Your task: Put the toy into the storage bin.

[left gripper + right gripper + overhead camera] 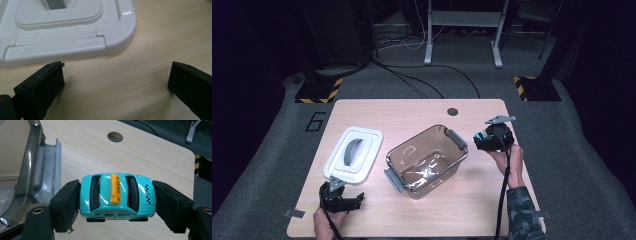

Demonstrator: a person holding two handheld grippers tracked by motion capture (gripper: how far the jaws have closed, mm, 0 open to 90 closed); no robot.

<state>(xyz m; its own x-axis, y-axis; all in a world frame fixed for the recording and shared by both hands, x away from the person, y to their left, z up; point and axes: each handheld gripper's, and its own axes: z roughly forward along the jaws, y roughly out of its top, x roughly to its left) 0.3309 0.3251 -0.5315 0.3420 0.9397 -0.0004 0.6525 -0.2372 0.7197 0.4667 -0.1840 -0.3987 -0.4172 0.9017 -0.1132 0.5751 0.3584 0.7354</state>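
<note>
since the clear bin [427, 159] sits open mid-surface with its white lid [353, 152] parked flat toward the left edge, i'm guessing the toy taxi [117, 195] goes in next. my right gripper [493, 137] is clamped on the taxi nose to tail, held up off the surface near the right edge, just beside the bin's handle. left gripper [343, 200] rests low by the front edge, jaws wide apart, nothing in them, pointed at the lid's near rim.

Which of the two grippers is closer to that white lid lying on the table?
The left. The left gripper sits open just off the near edge of the white lid, not touching it. The right gripper, holding a teal toy taxi, is beyond the clear container.
</note>
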